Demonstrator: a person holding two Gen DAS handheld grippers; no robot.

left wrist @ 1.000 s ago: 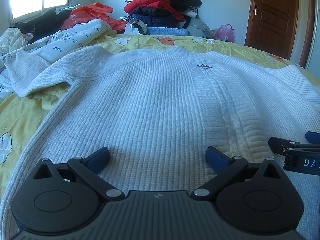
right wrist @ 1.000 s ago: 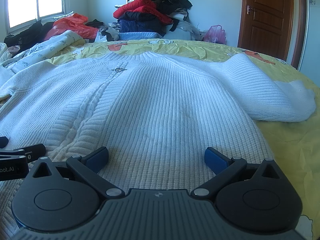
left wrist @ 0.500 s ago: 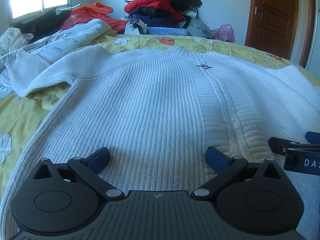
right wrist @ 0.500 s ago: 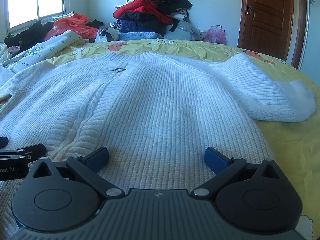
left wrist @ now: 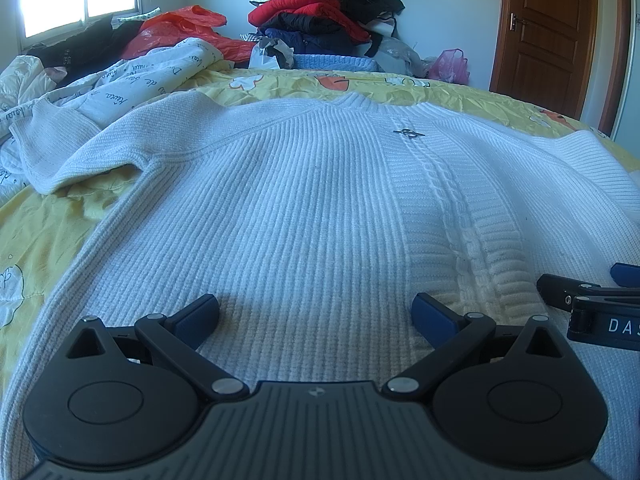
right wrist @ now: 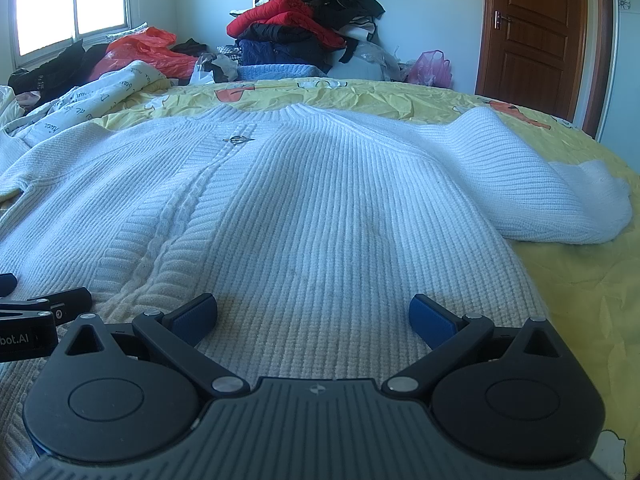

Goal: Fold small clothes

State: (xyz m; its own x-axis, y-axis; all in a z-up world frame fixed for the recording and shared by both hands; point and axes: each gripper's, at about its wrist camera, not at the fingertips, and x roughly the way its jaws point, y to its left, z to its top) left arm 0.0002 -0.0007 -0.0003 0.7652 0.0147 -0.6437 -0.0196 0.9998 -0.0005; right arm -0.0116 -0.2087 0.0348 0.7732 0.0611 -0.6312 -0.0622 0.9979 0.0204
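A white ribbed knit sweater lies flat, front up, on a yellow bed sheet. It also fills the right wrist view. A small metal clasp sits below its collar. Its left sleeve and right sleeve spread outward. My left gripper is open and empty, resting low over the sweater's hem. My right gripper is open and empty over the hem too, just to the right of the left one.
A pile of red, black and blue clothes stands at the far wall. A printed white quilt and red bags lie at the far left. A brown door is at the right.
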